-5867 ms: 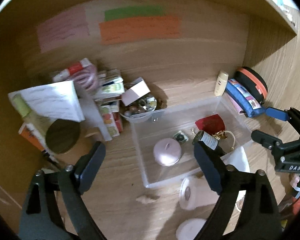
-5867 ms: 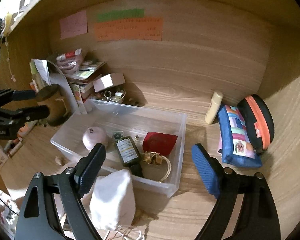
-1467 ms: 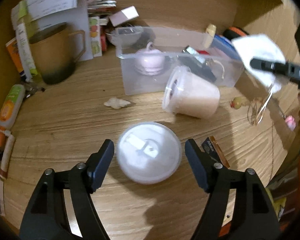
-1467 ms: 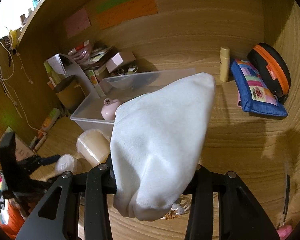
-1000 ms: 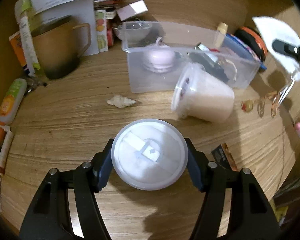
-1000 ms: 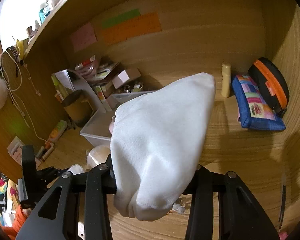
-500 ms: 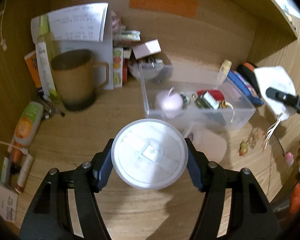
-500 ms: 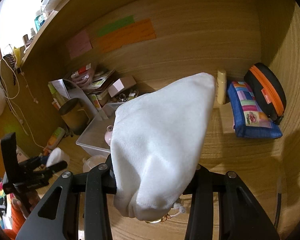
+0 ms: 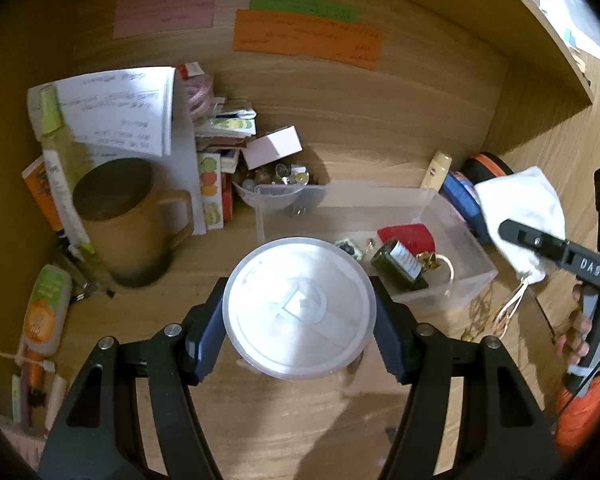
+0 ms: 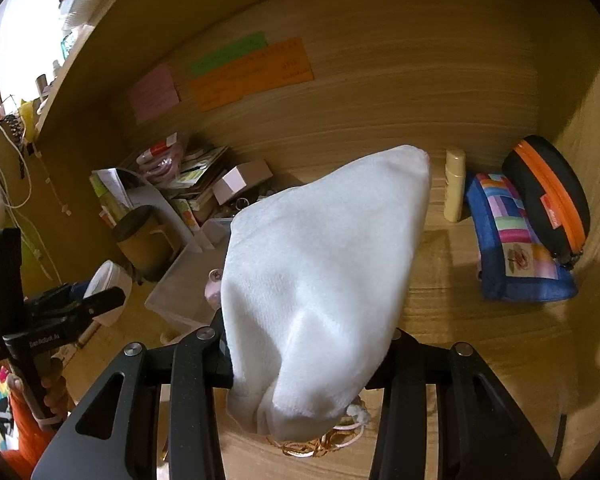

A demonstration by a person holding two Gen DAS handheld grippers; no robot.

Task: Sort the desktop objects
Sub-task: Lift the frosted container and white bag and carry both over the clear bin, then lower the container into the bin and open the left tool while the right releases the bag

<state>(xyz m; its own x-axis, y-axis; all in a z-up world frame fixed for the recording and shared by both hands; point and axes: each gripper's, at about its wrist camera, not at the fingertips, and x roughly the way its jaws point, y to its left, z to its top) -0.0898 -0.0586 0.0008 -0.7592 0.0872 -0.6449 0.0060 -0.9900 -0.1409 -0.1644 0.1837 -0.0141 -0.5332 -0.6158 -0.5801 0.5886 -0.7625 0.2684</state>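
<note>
While left tongs point(image 9: 300, 334) clamp white lid point(image 9: 299, 307), right tongs point(image 10: 306, 354) grip cloth pouch point(image 10: 320, 276)

Matt wooden desk point(image 9: 300, 432), soft cloth pouch point(image 10: 324, 280)

Black left gripper point(image 9: 300, 316) with blue-padded jaws, silver screws; black right gripper point(image 10: 306, 360); orange sleeve point(image 9: 584, 412) at the wrist

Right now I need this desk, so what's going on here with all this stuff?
A person is sorting the desk clutter with a hand-held gripper in each hand. The left hand-held gripper is clamped on a round translucent white plastic lid, held above the wooden desk. The right hand-held gripper grips a white cloth drawstring pouch. A clear plastic bin already holds a red pouch and a dark green bottle.
</note>
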